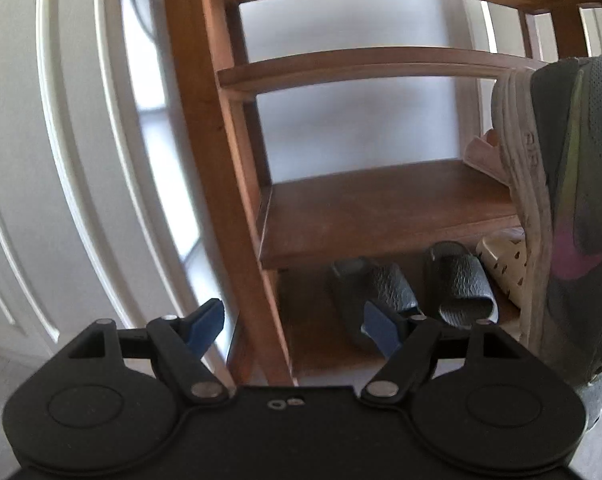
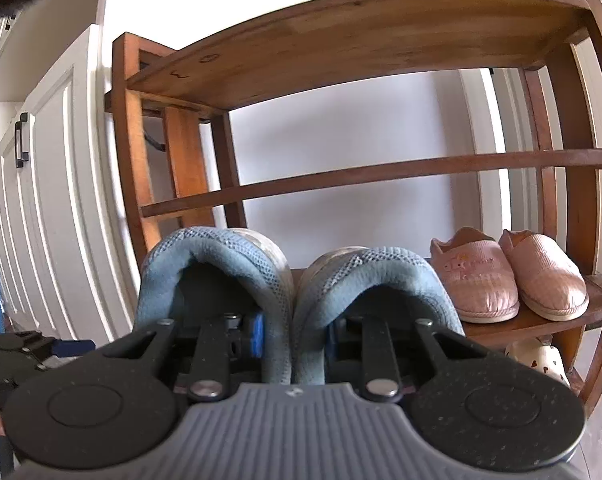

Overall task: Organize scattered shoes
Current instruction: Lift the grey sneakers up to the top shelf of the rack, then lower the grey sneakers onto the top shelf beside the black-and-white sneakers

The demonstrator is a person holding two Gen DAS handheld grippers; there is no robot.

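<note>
A wooden rack [image 2: 365,176] stands against a white wall [image 2: 341,128], beside white panelled doors [image 2: 53,208], in daylight.

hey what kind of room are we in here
Probably a home entryway: a wooden shoe rack against a white wall, pink slippers on its shelf, black slides below, and white panelled cabinet doors beside it.

Grey-blue sneakers [image 2: 293,292] pinched together, airborne.
</note>
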